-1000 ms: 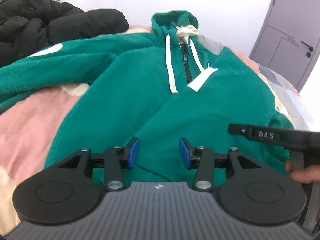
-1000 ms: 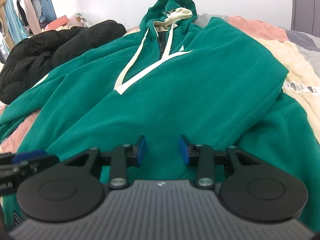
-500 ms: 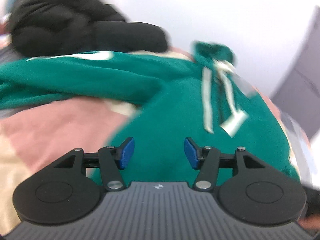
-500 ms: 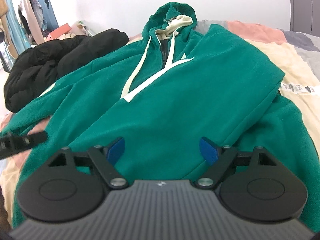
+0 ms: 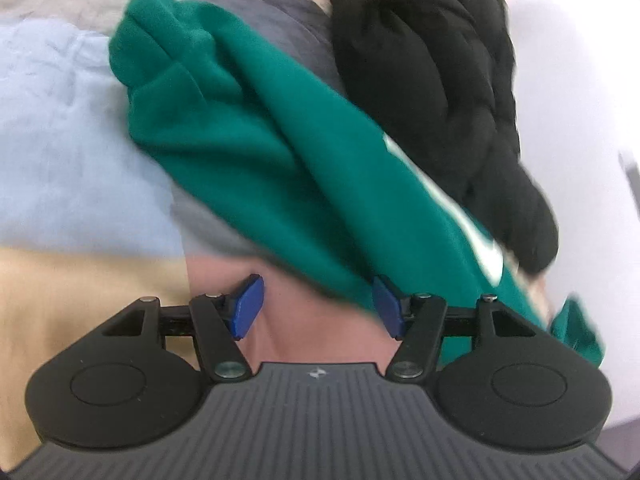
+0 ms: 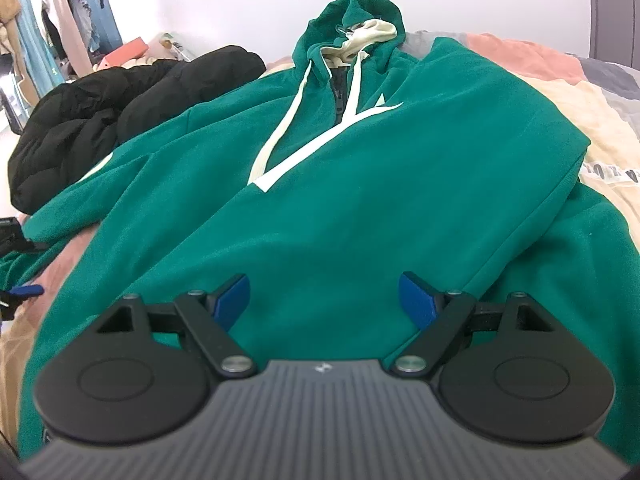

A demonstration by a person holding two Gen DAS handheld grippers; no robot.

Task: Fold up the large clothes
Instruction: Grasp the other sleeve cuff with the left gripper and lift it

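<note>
A large green hoodie (image 6: 352, 184) with white drawstrings and a white stripe lies face up on the bed, hood at the far end. My right gripper (image 6: 325, 300) is open and empty, low over the hoodie's lower front. The hoodie's left sleeve (image 5: 256, 140) stretches away in the left wrist view, its cuff at the far end. My left gripper (image 5: 316, 306) is open and empty, just short of the sleeve over the pink sheet; its right finger is at the sleeve's edge. The left gripper also shows at the left edge of the right wrist view (image 6: 16, 276).
A black puffer jacket (image 5: 440, 80) lies beside the sleeve, also in the right wrist view (image 6: 120, 100). The bed cover (image 5: 72, 152) has blue, grey, pink and cream patches. Hanging clothes (image 6: 52, 20) stand at far left, a grey door (image 6: 616, 8) at far right.
My left gripper has swung left from the hoodie's body to the left sleeve and opened wider. My right gripper has opened wide and stayed over the lower front.
</note>
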